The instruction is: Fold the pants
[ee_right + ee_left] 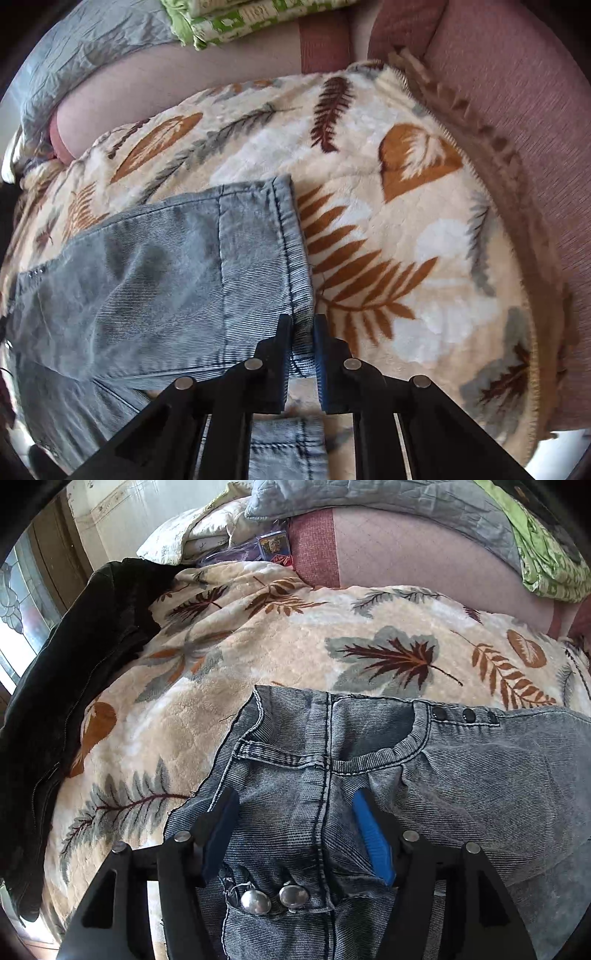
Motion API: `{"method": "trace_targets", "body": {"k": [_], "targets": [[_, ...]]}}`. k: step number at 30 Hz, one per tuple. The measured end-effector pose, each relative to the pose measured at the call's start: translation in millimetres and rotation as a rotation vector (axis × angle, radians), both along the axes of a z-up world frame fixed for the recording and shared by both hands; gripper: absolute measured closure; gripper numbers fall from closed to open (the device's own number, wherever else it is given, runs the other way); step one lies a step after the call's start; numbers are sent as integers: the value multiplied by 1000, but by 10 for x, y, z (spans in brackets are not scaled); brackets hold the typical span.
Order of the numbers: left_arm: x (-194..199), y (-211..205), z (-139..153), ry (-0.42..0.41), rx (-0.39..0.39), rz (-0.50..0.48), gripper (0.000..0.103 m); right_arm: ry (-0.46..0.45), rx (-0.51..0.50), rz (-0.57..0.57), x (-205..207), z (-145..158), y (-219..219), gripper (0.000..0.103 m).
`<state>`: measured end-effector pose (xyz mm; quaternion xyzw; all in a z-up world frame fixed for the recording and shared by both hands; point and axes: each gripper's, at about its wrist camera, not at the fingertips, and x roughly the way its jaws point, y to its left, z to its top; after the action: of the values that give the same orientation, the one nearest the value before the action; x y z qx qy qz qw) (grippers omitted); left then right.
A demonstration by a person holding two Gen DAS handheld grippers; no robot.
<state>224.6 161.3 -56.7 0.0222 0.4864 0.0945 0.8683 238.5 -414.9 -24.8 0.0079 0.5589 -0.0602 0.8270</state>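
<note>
Where the left wrist view looks down, a cream fleece blanket (295, 635) printed with brown, rust and grey leaves covers a pink upholstered sofa (406, 550). A black jacket (66, 686) lies along the blanket's left side, beside a window with patterned glass at the far left. Behind it sit a pale floral quilt (207, 528), a grey-blue cushion (369, 498) and a green patterned cloth (546, 554); a small printed box wedged between them is too small to read. Grey-blue denim jeans (443, 782) lie on the blanket with the waistband end toward the camera, two metal buttons (273, 899) showing low in the frame, and their length running off to the right, where the picture's edge cuts them. The left hand-held gripper (295, 830) has its blue-padded fingers (371, 834) spread wide apart over the fly seam, pressed on or just above the denim and clenching nothing.

Seen from the right wrist, the same leaf blanket (406, 240) ends in a fringed edge against the pink sofa (517, 110) arm. One leg of the jeans (166, 266) stretches in from the left, its stitched hem facing right; a second layer of denim shows lower down, partly hidden behind the gripper's frame. The right hand-held gripper (301, 332) has its jaws drawn nearly together, pinching the near corner of the hem between them.
</note>
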Motion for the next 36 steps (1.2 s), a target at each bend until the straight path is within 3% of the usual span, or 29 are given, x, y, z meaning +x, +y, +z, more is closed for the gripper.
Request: {"method": "trace_targets", "body": {"k": [2,4,5,6,7,9,13,18,20,24,25,28,30,32,34,35,36], "targets": [[45,-7,-44,21,12,13,36,24,-152,-17,25,-206,-89,102],[26,-25,-22,24,24,14,35,109,-44,-48,-31,-515,-309,97],[-21,-25,29,17,17,13,36,35,5,-88,-123,-447,-392,97],[-84,-22,98,4,-1,6,36,-8,73,-131,-224,-351,-474,89],[-171,-5,179,-18,-22,-9,36,-17,166,-158,-328,-290,-550,61],[-380,59,342,-61,-33,-15,35,-17,283,-196,-592,-176,-650,33],[-926,374,503,-108,-120,34,30,-7,392,-160,-1246,48,-656,33],[-1460,700,225,-2,-238,95,30,127,493,-136,-1832,-235,-497,34],[-1565,745,55,48,-248,108,30,142,496,-126,-1885,-354,-412,40],[-1641,708,-159,120,-206,98,30,160,342,-42,-1863,-388,-153,84],[-1649,694,-162,123,-198,96,30,148,293,-18,-1877,-327,-83,85],[-1666,678,-93,110,-188,96,30,67,-3,86,-1960,-55,214,85],[-1662,638,-37,107,-176,83,30,70,-123,120,-1968,-109,316,85],[-1660,574,43,94,-165,70,30,132,-170,153,-1942,-381,355,84],[-1668,498,128,82,-169,45,30,114,-250,191,-1998,-384,378,80],[-1676,437,169,74,-169,30,30,119,-248,188,-2008,-337,383,79],[-1666,379,213,65,-165,15,30,108,-202,175,-2017,-260,347,69]]}}
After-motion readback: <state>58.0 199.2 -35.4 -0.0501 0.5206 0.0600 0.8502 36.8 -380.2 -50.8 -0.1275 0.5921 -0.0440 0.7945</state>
